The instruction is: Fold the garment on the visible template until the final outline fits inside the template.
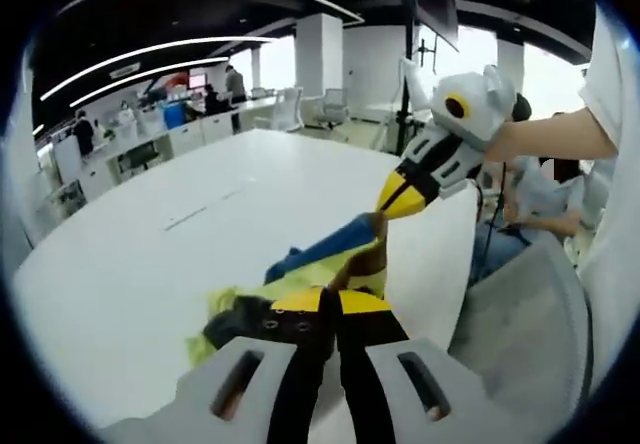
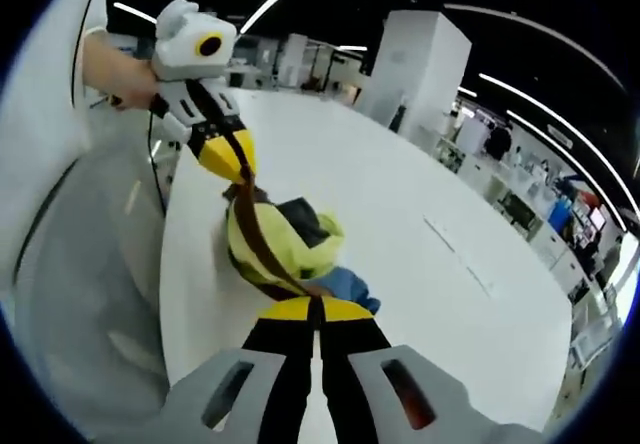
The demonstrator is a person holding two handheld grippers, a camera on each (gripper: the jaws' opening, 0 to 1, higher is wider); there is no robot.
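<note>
In the left gripper view, your left gripper (image 1: 322, 309) has its jaws pinched shut on the garment (image 1: 330, 249), which lies bunched near the table's (image 1: 150, 264) edge closest to you, while your right gripper (image 1: 392, 202) clamps another end and lifts it, likely to stretch the cloth out. In the right gripper view, the right gripper (image 2: 316, 309) is closed on the garment (image 2: 285, 244), and the left gripper (image 2: 238, 169) grips a brown strip (image 2: 262, 249) pulled taut between them.

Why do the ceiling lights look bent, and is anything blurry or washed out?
Left gripper view: the fisheye lens bows the ceiling light strips into arcs, and the windows are blown out white. Right gripper view: the same curving bends the table edge; the far desks look soft, while the garment stays fairly sharp.
</note>
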